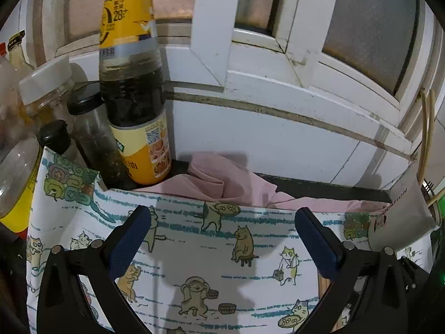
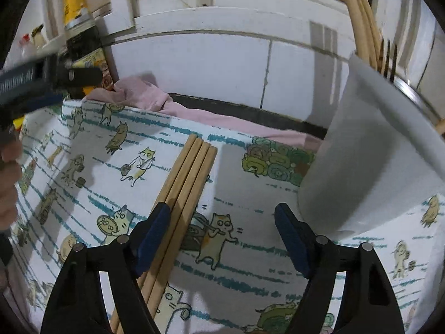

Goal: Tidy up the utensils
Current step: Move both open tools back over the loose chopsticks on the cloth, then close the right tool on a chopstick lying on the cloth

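Note:
Several wooden chopsticks point(image 2: 186, 183) lie side by side on a cat-print cloth point(image 2: 250, 253), pointing away from me. My right gripper point(image 2: 222, 233) is open just above the cloth; its left finger sits over the chopsticks. A white cup point(image 2: 370, 164) stands at the right and holds chopsticks point(image 2: 361, 16) and a fork point(image 2: 388, 55). My left gripper point(image 1: 222, 236) is open and empty above the cloth point(image 1: 194, 250). The cup point(image 1: 403, 211) shows at its right edge. The left gripper also shows blurred in the right wrist view point(image 2: 41, 80).
A tall sauce bottle point(image 1: 130, 78) and several jars point(image 1: 47, 83) stand at the back left. A pink cloth point(image 1: 222, 181) is bunched behind the cat cloth. A white tiled wall and window frame point(image 1: 278, 69) rise right behind.

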{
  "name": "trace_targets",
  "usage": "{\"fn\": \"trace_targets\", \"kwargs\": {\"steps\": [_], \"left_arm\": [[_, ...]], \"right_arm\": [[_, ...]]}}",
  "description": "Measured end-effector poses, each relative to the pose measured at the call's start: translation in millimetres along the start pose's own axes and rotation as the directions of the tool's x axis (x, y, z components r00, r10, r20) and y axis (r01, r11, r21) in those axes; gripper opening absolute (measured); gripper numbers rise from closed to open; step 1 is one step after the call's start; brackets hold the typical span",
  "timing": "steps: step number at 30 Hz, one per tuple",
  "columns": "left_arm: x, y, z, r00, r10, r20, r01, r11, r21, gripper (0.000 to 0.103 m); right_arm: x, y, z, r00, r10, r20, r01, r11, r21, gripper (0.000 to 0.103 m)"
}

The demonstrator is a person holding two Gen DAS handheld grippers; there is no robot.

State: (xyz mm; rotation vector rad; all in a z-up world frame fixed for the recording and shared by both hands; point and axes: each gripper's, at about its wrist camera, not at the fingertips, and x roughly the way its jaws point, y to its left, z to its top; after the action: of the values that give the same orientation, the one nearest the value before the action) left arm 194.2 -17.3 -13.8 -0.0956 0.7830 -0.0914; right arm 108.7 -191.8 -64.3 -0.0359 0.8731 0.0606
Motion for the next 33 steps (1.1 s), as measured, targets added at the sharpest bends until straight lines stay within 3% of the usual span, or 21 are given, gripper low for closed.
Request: {"fn": "trace_targets", "kwargs": {"steps": [3,17,23,27,32,33], "left_arm": [[1,-4,-3,1.0,0.018,0.007,-0.018,1.0,0.024,0.102],[13,-24,-3,0.999,0.048,-0.005,-0.047,0.996,0.071,0.102],[17,-12,-2,0.998,-0.024,-0.058,0.025,0.999,0.032,0.102],[23,-11,-3,0.998,0.022,-0.062,-0.02,0.999,0.034,0.102],[19,-11,-3,0.999,0.022,-0.042,-0.021,0.999,0.04,0.102],[17,-11,-3,0.999,0.022,-0.035,-0.02,0.999,0.043,0.102]], "right_arm": [[3,-12,3,0.998,0.058,-0.021,-0.057,0.997,0.047,0.073],[5,-13,6,0.998,0.041,-0.046,-0.04,0.999,0.033,0.073],[2,-5,2,1.0,0.004,-0.022,-0.004,1.0,-0.002,0.073],[2,-6,1,1.0,-0.011,-0.01,0.011,1.0,0.011,0.073],[5,0,1,0.998,-0.063,-0.021,0.062,0.996,-0.061,0.074],[4,0,0,0.998,-0.058,-0.029,0.056,0.997,-0.054,0.07]]}}
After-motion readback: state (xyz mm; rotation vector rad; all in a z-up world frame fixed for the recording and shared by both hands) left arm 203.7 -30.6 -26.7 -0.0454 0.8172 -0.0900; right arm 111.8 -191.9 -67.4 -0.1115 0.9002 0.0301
